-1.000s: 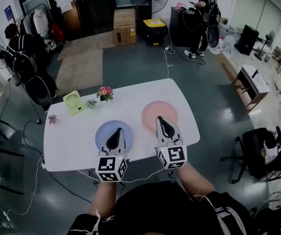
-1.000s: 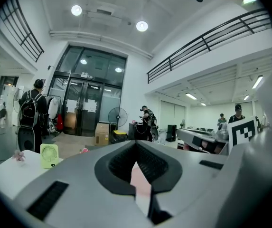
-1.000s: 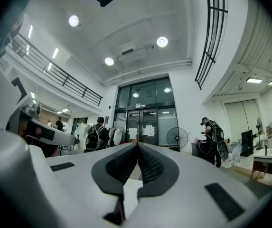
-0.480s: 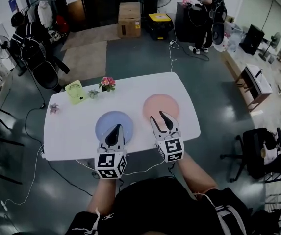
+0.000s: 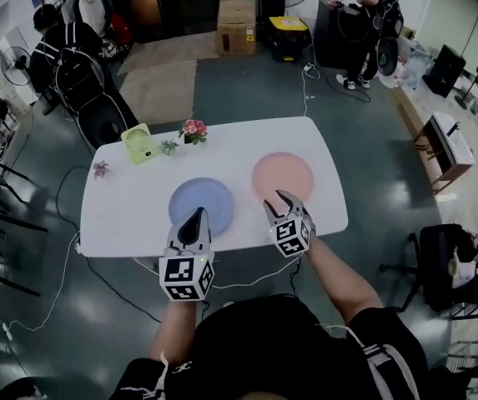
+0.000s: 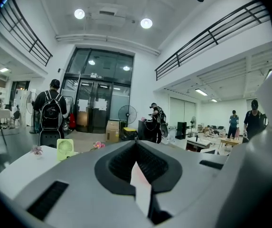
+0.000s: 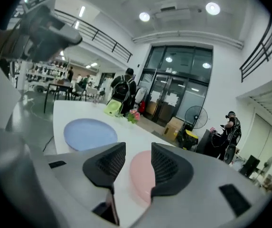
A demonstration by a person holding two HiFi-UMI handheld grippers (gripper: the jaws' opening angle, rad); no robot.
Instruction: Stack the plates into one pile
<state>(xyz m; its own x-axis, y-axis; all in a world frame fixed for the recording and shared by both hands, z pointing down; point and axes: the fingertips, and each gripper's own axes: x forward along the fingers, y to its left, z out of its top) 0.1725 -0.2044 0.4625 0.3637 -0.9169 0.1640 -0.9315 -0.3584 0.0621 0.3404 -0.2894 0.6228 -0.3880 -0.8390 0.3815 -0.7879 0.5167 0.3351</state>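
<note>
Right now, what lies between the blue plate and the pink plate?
Only bare white table separates the blue plate from the pink plate; nothing sits in that gap. The head view shows it, and the right gripper view agrees.

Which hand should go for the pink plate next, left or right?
Right. The right tool is at the near rim of the pink plate, jaws opening with that rim lined up in the gap, not gripped. The left tool is shut, by the blue plate.
</note>
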